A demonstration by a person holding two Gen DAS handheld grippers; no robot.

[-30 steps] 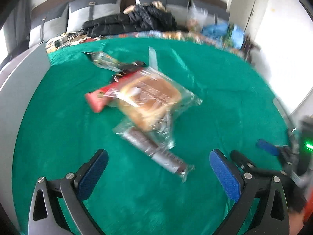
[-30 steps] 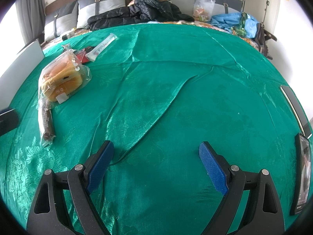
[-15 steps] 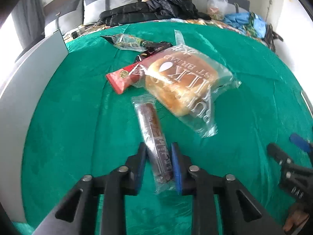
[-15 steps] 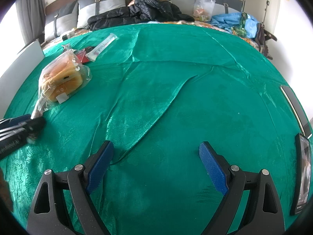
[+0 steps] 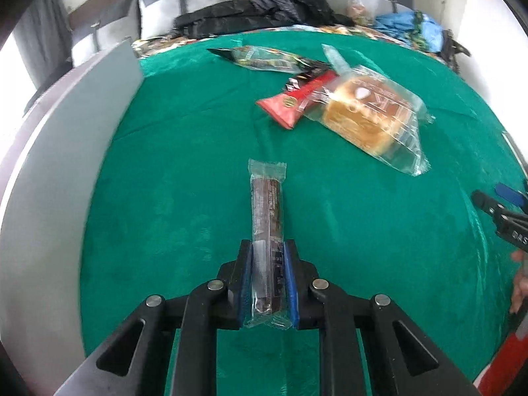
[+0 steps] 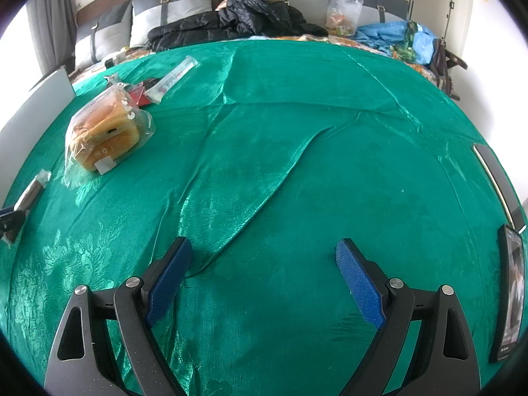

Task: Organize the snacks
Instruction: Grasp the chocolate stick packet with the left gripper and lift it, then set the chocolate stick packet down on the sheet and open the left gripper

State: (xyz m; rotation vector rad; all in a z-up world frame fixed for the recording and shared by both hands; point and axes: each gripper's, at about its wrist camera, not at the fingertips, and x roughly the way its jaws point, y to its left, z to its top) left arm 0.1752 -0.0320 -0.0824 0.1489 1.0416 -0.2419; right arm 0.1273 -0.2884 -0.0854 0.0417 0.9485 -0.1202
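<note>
**Left grips chocolate bar, right idle over green cloth**

Left hand-held gripper (image 5: 268,280) is narrow, its blue pads pressing both sides of a clear-wrapped chocolate bar (image 5: 267,211); the far end of the bar points away from the camera over the green cloth (image 5: 184,171). Landmark is the bagged bread loaf (image 5: 373,118): the held bar sits nearer the camera and left of it, apart. A red snack packet (image 5: 293,105) is tucked partly under the loaf's left edge; a dark green-black packet (image 5: 264,59) lies beyond that. A grey board (image 5: 59,151) stands far left of the loaf. Right hand-held gripper (image 6: 264,280) is wide, nothing between its pads, well right of the loaf (image 6: 105,132).
</note>
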